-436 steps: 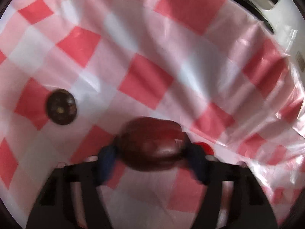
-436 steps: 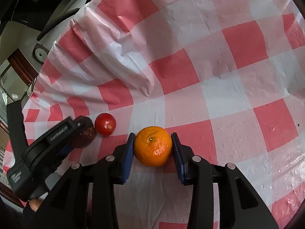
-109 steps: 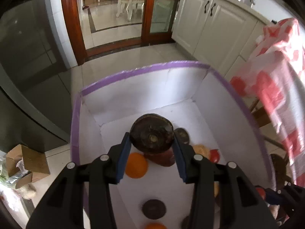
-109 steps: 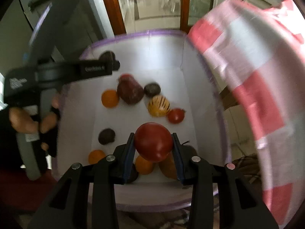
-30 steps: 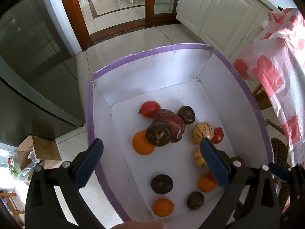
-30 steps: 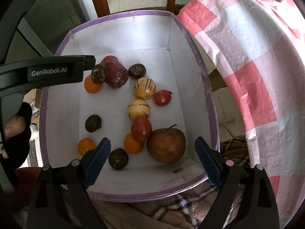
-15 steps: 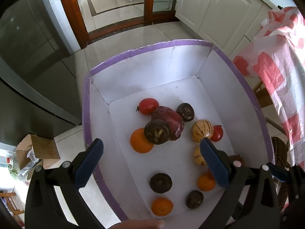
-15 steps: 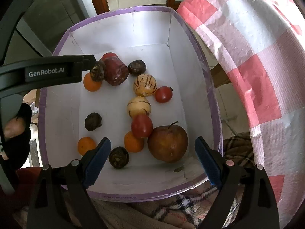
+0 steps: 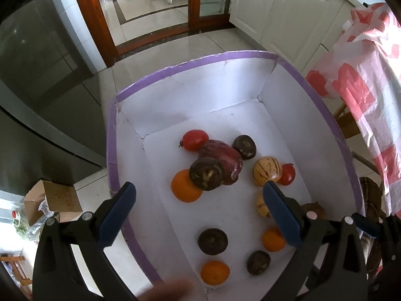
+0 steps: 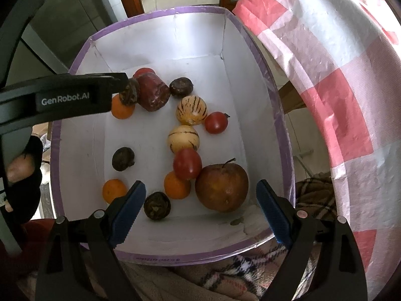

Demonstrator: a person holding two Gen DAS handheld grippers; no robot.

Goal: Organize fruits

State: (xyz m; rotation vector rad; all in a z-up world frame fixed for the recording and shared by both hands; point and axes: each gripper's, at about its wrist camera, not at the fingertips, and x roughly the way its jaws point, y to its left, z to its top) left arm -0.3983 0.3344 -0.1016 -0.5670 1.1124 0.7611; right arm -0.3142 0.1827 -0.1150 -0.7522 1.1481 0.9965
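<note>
A white box with a purple rim (image 9: pixel 111 150) (image 10: pixel 280 130) holds several fruits. Among them are a dark red fruit (image 9: pixel 223 161) (image 10: pixel 153 92), a dark brown round fruit (image 9: pixel 206 173) leaning on it, striped yellow melons (image 9: pixel 265 171) (image 10: pixel 191 110), tomatoes (image 9: pixel 195 139) (image 10: pixel 187 163), oranges (image 9: pixel 185 186) (image 10: pixel 176 185) and a brown apple (image 10: pixel 221 186). My left gripper (image 9: pixel 199 209) hangs open above the box, empty. My right gripper (image 10: pixel 199 207) is open and empty over the box's near end. The left tool's black body (image 10: pixel 62 97) crosses the right wrist view.
A table under a red-and-white checked cloth (image 10: pixel 338 80) (image 9: pixel 363 87) stands right of the box. A plaid blanket (image 10: pixel 250 276) lies under the box's near edge. A cardboard carton (image 9: pixel 52 198) sits on the tiled floor at left. White cabinets (image 9: pixel 280 12) and a wooden door frame (image 9: pixel 87 17) stand beyond.
Both grippers have stayed open and empty over the box. The views have shifted slightly; the fruits lie where they were.
</note>
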